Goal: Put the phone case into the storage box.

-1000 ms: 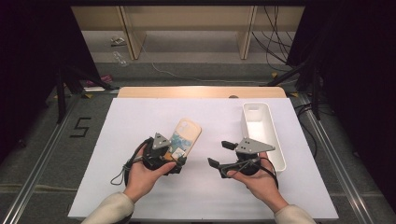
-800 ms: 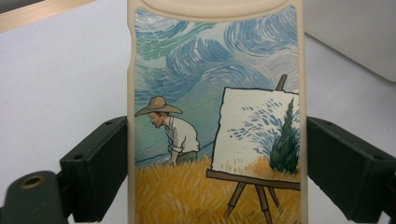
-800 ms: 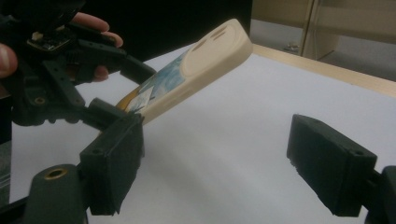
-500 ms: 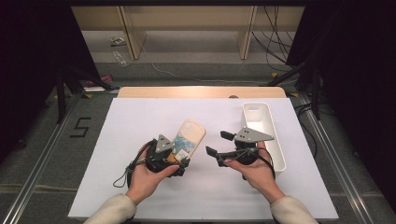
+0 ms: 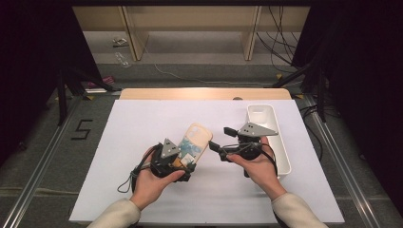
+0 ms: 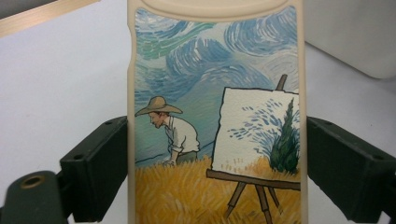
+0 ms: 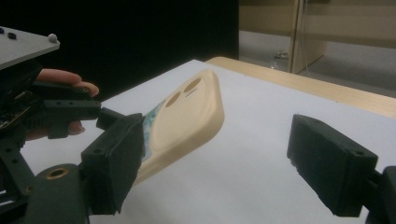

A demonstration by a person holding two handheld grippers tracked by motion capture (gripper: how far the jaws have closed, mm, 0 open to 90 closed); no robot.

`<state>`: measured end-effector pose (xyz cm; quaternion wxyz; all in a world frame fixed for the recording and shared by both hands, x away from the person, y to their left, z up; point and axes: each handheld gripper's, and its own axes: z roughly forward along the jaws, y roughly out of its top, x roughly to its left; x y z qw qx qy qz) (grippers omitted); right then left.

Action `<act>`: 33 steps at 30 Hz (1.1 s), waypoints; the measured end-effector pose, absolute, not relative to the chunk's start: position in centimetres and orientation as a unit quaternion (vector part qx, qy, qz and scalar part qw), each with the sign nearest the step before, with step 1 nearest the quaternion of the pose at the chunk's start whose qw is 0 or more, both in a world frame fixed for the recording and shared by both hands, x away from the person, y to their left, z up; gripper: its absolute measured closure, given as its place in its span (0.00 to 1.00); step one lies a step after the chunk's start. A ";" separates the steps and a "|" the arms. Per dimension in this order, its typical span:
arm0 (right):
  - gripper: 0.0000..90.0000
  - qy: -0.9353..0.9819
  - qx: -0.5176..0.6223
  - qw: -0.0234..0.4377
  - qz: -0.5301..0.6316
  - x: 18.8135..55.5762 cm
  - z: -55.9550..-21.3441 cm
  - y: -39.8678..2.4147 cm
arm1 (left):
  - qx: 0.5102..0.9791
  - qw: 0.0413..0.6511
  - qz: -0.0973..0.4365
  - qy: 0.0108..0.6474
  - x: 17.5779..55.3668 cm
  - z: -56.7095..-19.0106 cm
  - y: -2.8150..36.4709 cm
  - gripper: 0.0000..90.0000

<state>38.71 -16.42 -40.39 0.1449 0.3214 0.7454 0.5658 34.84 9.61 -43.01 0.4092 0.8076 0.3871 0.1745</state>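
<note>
- The left gripper [image 5: 186,164] grips a cream phone case [image 5: 194,145] by its two long edges; in the left gripper view the black pads [image 6: 100,168] press against both sides of it.
- The case's long axis runs straight out from between those fingers, away from the person and a little toward the right gripper, its lower end at the pads and its camera end farthest from them.
- The case is a rounded, smooth, rubbery-looking shell with a matte cream rim; its printed face shows swirled blue brushstrokes, a figure in a straw hat, an easel and a yellow field.
- In the right gripper view the raised camera end has two round holes and a soft oval bump.
- The right gripper [image 5: 222,140] has its blocky black fingers spread apart with nothing between them, just beside the case's far end.
- A white plastic tray [image 5: 281,147] lies behind the right hand on the white table [image 5: 142,123].
</note>
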 end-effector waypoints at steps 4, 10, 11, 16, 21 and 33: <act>0.23 0.745 0.325 0.143 0.565 38.9 -40.5 -16.3 | 0.809 0.408 0.174 0.386 34.7 -43.0 9.4 0.12; 0.23 0.746 0.327 0.138 0.564 39.4 -40.6 -15.8 | 0.812 0.408 0.171 0.380 34.5 -43.1 9.0 0.12; 0.23 0.746 0.328 0.138 0.563 39.4 -40.6 -15.7 | 0.812 0.409 0.171 0.380 34.4 -43.2 8.9 0.12; 0.23 0.746 0.331 0.133 0.562 39.8 -40.7 -15.3 | 0.815 0.408 0.169 0.376 34.3 -43.3 8.6 0.12; 0.23 0.748 0.331 0.129 0.560 40.1 -40.9 -14.8 | 0.818 0.406 0.166 0.372 34.1 -43.4 8.3 0.12; 0.24 0.748 0.336 0.122 0.559 40.6 -41.1 -14.3 | 0.823 0.404 0.163 0.364 33.7 -43.6 7.7 0.13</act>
